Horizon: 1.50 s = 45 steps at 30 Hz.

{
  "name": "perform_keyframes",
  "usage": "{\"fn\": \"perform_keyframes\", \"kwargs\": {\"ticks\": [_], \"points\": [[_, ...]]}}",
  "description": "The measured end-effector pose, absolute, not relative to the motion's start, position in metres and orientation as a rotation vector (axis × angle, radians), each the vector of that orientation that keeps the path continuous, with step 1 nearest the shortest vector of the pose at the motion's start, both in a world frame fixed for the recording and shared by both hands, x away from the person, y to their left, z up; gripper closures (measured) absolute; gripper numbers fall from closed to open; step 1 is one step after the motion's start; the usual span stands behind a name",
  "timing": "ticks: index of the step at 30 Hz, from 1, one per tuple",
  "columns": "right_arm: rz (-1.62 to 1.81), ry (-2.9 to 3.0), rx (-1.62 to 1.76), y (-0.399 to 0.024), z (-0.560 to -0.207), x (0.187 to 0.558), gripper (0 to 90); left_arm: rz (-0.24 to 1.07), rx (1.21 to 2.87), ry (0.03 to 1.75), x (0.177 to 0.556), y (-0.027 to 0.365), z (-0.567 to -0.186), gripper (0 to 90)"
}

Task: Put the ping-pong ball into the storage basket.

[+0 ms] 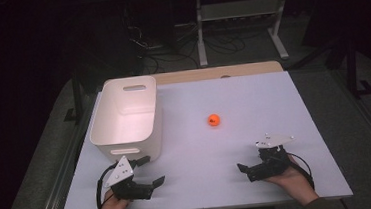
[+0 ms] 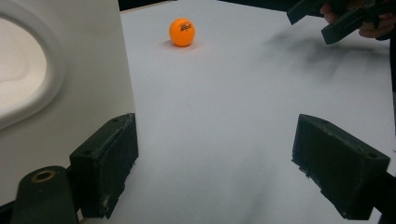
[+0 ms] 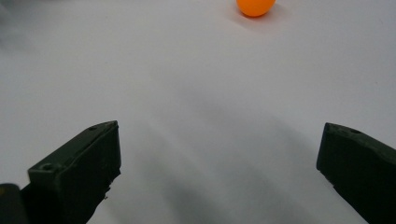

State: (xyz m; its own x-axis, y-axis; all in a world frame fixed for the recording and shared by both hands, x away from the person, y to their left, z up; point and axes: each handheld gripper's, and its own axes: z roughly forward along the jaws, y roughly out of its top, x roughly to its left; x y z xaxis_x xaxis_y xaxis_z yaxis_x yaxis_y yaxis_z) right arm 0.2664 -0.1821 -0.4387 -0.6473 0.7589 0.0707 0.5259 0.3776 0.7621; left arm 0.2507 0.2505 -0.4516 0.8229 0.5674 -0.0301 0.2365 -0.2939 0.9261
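I hold my left claw [image 1: 148, 172] low at the near left of the bench [image 1: 233, 95], its jaws spread wide and pointing forward and to the right, nothing between them. My left hand [image 1: 114, 204] grips it from behind. My right claw [image 1: 248, 167] sits at the near right, jaws parted wide and empty, aimed leftward and forward, with my right hand [image 1: 290, 177] cupped under it.

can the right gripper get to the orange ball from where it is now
Probably yes. The right gripper is open, and bare table lies between it and the orange ball, with nothing in the way.
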Motion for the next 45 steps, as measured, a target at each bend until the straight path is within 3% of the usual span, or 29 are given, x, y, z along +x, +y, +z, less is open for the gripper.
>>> {"fn": "perform_keyframes", "kwargs": {"ticks": [45], "points": [[1.167,2.36,1.124,-0.169,-0.439,0.285,0.0,0.37,1.877,0.604,0.251,0.251,-0.452,14.2]]}}
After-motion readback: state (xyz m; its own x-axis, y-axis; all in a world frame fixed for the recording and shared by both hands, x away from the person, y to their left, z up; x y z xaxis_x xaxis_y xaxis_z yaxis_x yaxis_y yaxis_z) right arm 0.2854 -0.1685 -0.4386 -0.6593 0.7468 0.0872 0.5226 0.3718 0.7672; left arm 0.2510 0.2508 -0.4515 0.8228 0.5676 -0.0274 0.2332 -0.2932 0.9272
